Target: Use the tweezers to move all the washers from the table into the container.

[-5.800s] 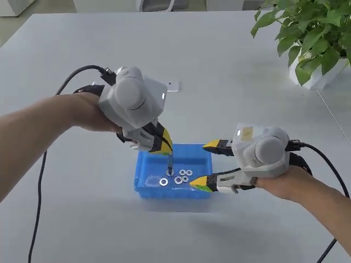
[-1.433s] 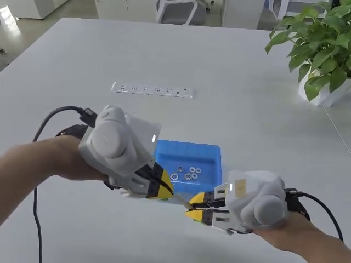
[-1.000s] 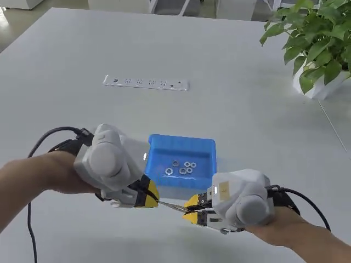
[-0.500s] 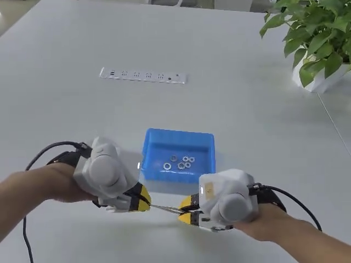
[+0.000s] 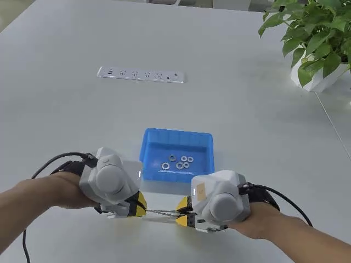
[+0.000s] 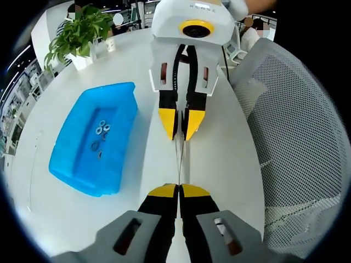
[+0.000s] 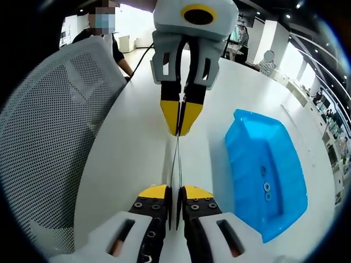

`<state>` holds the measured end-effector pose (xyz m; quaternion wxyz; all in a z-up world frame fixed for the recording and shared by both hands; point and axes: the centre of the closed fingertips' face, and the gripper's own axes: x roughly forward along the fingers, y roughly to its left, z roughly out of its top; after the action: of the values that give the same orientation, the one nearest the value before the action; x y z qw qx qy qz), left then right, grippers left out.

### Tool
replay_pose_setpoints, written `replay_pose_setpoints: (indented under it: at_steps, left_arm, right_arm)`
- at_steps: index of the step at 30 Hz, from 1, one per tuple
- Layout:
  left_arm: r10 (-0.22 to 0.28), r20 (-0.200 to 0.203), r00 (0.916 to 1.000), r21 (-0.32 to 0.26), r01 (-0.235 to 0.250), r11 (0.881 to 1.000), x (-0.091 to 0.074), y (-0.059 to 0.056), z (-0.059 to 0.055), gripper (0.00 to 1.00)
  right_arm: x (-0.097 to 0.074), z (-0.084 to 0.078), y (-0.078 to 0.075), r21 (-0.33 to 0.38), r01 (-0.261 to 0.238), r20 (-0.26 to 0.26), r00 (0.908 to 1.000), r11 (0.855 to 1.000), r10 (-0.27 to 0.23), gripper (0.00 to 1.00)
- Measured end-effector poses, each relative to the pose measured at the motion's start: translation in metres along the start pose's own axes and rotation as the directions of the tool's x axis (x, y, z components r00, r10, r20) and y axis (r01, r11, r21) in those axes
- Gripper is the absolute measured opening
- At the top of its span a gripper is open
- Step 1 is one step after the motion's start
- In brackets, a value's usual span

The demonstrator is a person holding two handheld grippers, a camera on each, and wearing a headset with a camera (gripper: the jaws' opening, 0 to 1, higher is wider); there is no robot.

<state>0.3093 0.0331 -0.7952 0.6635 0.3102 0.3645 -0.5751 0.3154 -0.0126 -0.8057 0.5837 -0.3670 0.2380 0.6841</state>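
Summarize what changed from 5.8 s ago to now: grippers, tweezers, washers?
The left gripper drew the tweezers out of the container and back toward the person. The right gripper left the container's side, turned to face the left one and closed on the tweezers' other end, so both now hold them. The washers stayed in the container.

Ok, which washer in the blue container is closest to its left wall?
The leftmost washer in the head view, at the near-left end of the group in the blue container; the other washers all lie to its right.
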Motion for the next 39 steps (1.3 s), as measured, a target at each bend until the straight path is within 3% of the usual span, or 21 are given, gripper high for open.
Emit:
replay_pose_setpoints:
  at_steps: [11,21,27,31,33,35,36,37,39]
  left_arm:
    - [-0.003,-0.034,0.9994,-0.014,0.003,1.000,0.007,0.004,-0.009,0.05]
    - [0.000,-0.023,0.9997,-0.023,0.000,1.000,0.008,0.004,-0.008,0.05]
    - [-0.014,-0.018,0.9997,-0.033,0.014,0.999,0.008,0.000,-0.007,0.10]
    - [0.008,-0.019,0.9998,-0.044,-0.009,0.999,0.006,0.001,-0.010,0.15]
    - [0.040,-0.010,0.9991,-0.049,-0.041,0.998,0.002,0.004,-0.012,0.17]
    - [0.078,0.026,0.9966,-0.107,-0.075,0.991,-0.004,0.009,-0.008,0.23]
    - [0.089,0.032,0.9955,-0.113,-0.085,0.990,-0.007,0.010,-0.007,0.26]
    - [0.104,0.040,0.9938,-0.117,-0.099,0.988,-0.012,0.012,-0.007,0.29]
    - [0.122,0.057,0.9908,-0.139,-0.114,0.984,-0.019,0.012,-0.005,0.32]
  right_arm:
    - [0.000,-0.002,-0.003,0.028,0.004,-0.005,1.0000,1.000,-0.004,0.12]
    - [-0.004,-0.006,-0.004,0.048,0.019,-0.005,0.9998,0.999,-0.019,0.14]
    - [-0.004,-0.007,-0.006,0.029,0.028,-0.006,0.9996,0.999,-0.028,0.17]
    - [-0.008,-0.005,-0.005,0.023,0.041,-0.010,0.9991,0.999,-0.040,0.21]
    - [-0.012,-0.005,-0.007,0.031,0.060,-0.003,0.9982,0.998,-0.060,0.23]
    - [-0.021,0.000,-0.014,0.090,0.108,0.034,0.9932,0.990,-0.111,0.26]
    - [-0.028,0.004,-0.016,0.107,0.122,0.060,0.9899,0.987,-0.129,0.29]
    - [-0.032,0.002,-0.016,0.114,0.129,0.054,0.9892,0.985,-0.136,0.32]
    - [-0.045,0.000,-0.023,0.153,0.176,0.067,0.9798,0.972,-0.188,0.35]
